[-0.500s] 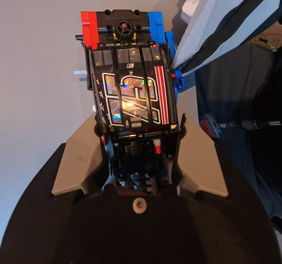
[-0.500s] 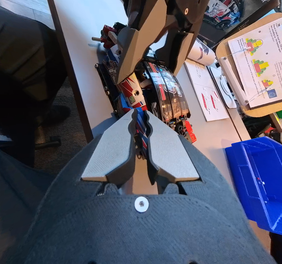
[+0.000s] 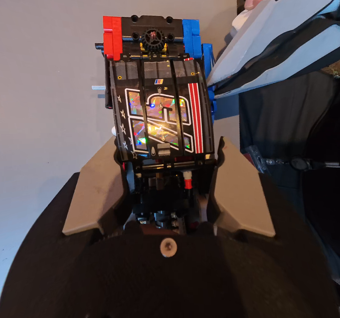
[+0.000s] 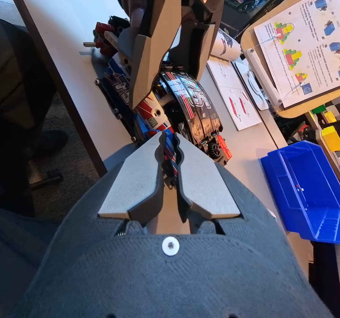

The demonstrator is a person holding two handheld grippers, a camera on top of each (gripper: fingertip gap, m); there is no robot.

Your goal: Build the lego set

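A lego car (image 3: 161, 110) with a black curved roof and a shiny number sticker lies on the grey table (image 3: 46, 107). It has red bricks at its far left, blue bricks at its far right, and a black gear (image 3: 153, 39) between them. My left gripper (image 3: 169, 154) is shut on the car's near end, one finger on each side. My right gripper (image 4: 169, 137) is shut on a blue side panel (image 4: 170, 150) with red and white stripes, held against the car's side (image 4: 193, 103). The right gripper also shows in the left wrist view (image 3: 213, 90), and the left gripper's fingers (image 4: 147, 61) show above the car.
A blue bin (image 4: 303, 189) stands to the right of the car. An open instruction booklet (image 4: 233, 92) and a clipboard with a printed sheet (image 4: 294, 42) lie beyond it. The table's dark edge (image 4: 55, 74) runs close on the car's left. A person's dark clothing (image 3: 285, 125) is beside the table.
Almost nothing. Both grippers keep their hold, and the right wrist view has shifted slightly.
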